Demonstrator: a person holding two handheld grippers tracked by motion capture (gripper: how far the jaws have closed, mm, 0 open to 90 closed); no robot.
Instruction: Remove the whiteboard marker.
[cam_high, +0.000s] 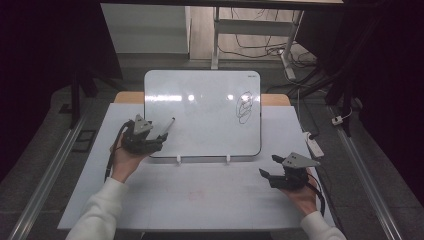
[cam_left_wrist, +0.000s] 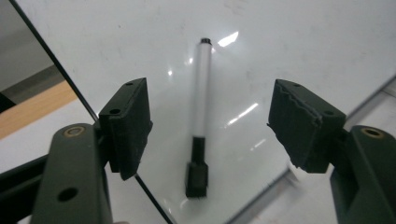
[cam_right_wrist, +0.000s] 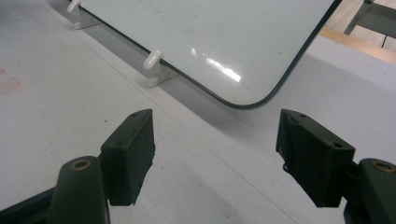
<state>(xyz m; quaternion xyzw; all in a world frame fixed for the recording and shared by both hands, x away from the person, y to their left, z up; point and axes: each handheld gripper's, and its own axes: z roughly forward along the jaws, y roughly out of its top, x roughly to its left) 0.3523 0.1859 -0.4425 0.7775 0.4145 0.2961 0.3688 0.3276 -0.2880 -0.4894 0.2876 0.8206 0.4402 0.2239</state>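
Observation:
A whiteboard (cam_high: 200, 107) leans on the white table (cam_high: 200, 195), with a black scribble (cam_high: 244, 107) near its right side. A marker (cam_high: 167, 127) with a white barrel and black cap lies on the board's lower left part. My left gripper (cam_high: 158, 137) hovers at the board's left edge. In the left gripper view the marker (cam_left_wrist: 201, 116) lies between the wide-apart jaws of the left gripper (cam_left_wrist: 210, 128), and neither pad touches it. My right gripper (cam_high: 269, 166) rests on the table below the board's right corner. The right gripper (cam_right_wrist: 215, 149) is open with nothing between its jaws.
Two white clips (cam_high: 178, 160) (cam_high: 227, 159) hold the board's lower edge; one clip (cam_right_wrist: 154, 59) and the board's rounded corner (cam_right_wrist: 261, 100) lie ahead of the right gripper. A white power strip (cam_high: 314, 145) sits off the table's right edge. Desk legs and cables stand behind.

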